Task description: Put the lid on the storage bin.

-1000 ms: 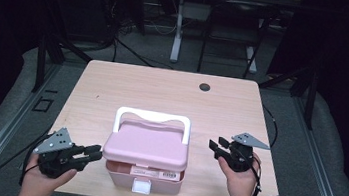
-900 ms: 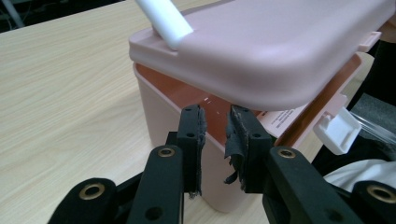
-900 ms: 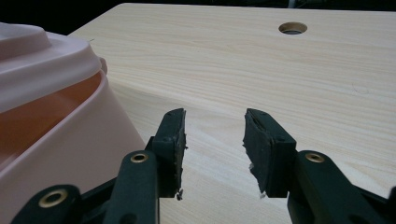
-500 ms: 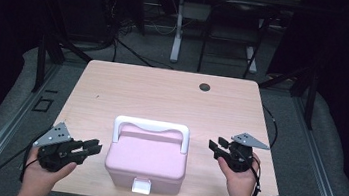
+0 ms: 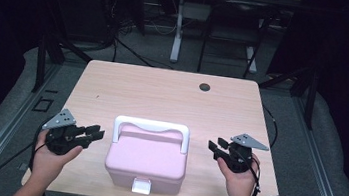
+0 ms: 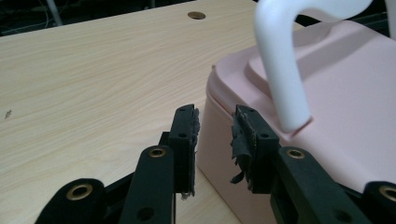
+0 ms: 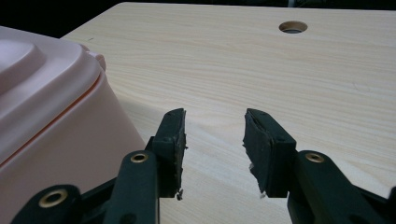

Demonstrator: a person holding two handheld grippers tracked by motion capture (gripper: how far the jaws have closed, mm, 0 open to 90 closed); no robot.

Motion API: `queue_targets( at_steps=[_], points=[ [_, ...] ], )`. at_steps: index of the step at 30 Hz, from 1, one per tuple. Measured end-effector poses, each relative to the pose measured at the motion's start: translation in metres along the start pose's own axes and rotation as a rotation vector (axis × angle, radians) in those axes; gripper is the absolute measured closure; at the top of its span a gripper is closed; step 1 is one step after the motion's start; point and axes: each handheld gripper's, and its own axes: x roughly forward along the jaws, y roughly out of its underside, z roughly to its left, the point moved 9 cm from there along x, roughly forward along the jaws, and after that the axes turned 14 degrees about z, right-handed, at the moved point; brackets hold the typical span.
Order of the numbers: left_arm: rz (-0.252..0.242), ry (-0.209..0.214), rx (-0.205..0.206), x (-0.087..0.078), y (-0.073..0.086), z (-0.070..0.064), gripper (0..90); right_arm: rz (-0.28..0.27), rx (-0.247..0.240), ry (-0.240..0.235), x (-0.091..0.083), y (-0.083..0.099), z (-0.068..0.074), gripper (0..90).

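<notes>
A pink plastic box (image 5: 147, 159) with a white carry handle (image 5: 152, 126) raised upright and a white front latch (image 5: 141, 186) stands near the table's front edge. The left gripper (image 5: 96, 133) is held open just left of the box, nothing between its jaws. In the left gripper view the box's corner (image 6: 219, 140) lies right behind the open left gripper (image 6: 214, 135) and the handle (image 6: 282, 70) rises beside it. The right gripper (image 5: 213, 148) is open to the right of the box, a gap apart. The right gripper view has the open right gripper (image 7: 214, 140) over bare wood, the box (image 7: 51, 107) at left.
The light wooden table (image 5: 162, 96) has a round cable hole (image 5: 205, 87) at the back right. Beyond the table, cables and metal stand legs (image 5: 178, 28) lie on a dark floor. The table's far half is bare wood.
The pink box has slid toward the table's front edge and its front latch now shows. The left gripper has drawn back to the left a little. The right gripper has stayed put.
</notes>
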Motion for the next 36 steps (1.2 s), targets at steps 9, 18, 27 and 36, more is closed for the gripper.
queue_targets(
  at_steps=[9, 18, 27, 36],
  points=[
    [0.005, -0.008, -0.032, 0.017, -0.005, 0.014, 67.2, -0.005, 0.001, 0.001, 0.000, 0.001, 0.000, 57.8],
    [0.017, -0.014, -0.074, 0.029, -0.004, 0.028, 64.2, -0.011, 0.006, 0.001, 0.000, 0.002, -0.001, 57.8],
    [0.013, -0.032, -0.102, 0.038, 0.001, 0.041, 61.5, -0.004, 0.002, 0.007, 0.001, 0.004, -0.003, 57.6],
    [0.018, -0.046, -0.120, 0.046, 0.001, 0.050, 59.2, -0.003, 0.000, 0.018, 0.003, 0.006, -0.003, 57.6]
  ],
)
